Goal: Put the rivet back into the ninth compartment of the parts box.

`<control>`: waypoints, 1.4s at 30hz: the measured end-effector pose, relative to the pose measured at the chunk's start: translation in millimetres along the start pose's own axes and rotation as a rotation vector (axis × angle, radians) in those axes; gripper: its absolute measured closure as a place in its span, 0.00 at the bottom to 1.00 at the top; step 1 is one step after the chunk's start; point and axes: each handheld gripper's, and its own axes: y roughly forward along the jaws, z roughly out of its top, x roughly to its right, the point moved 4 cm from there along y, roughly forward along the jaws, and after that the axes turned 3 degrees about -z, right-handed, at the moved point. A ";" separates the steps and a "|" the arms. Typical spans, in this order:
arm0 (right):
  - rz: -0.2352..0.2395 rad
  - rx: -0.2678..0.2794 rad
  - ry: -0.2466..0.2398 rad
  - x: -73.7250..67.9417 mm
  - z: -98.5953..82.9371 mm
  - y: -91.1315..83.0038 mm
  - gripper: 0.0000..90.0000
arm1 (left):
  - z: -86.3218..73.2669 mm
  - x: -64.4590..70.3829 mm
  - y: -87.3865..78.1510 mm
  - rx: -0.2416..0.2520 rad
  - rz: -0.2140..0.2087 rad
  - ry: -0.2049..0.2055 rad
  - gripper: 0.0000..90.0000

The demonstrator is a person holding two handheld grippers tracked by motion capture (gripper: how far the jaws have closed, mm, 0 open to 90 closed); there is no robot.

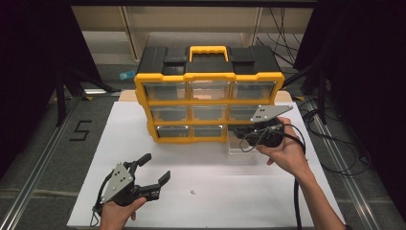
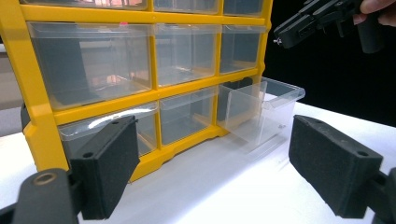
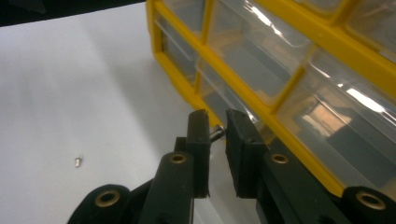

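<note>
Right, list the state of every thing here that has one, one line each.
Bottom right drawer: pulled out.
Other drawers: pushed in.
Organizer: upright on the table.
Left gripper: open, holding nothing.
Right gripper: nearly shut on a small screw.
Loose screw: lying on the table.

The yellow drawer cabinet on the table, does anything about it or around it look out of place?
Yes. The bottom right drawer is pulled out of the yellow drawer cabinet while the others sit flush. A small screw lies loose on the white table. The right gripper pinches another small screw near the cabinet.
</note>
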 end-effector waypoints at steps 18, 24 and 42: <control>-0.062 -0.078 0.040 27.8 -24.0 3.8 0.89 | 0.3 -0.5 -0.2 0.002 0.002 0.003 0.18; -0.072 -0.113 0.039 31.8 -32.2 10.5 0.89 | 0.5 -0.6 -0.3 0.003 0.002 0.003 0.18; -0.071 -0.172 0.035 35.2 -45.1 22.5 0.89 | 0.8 -0.6 -0.2 0.008 0.001 -0.001 0.18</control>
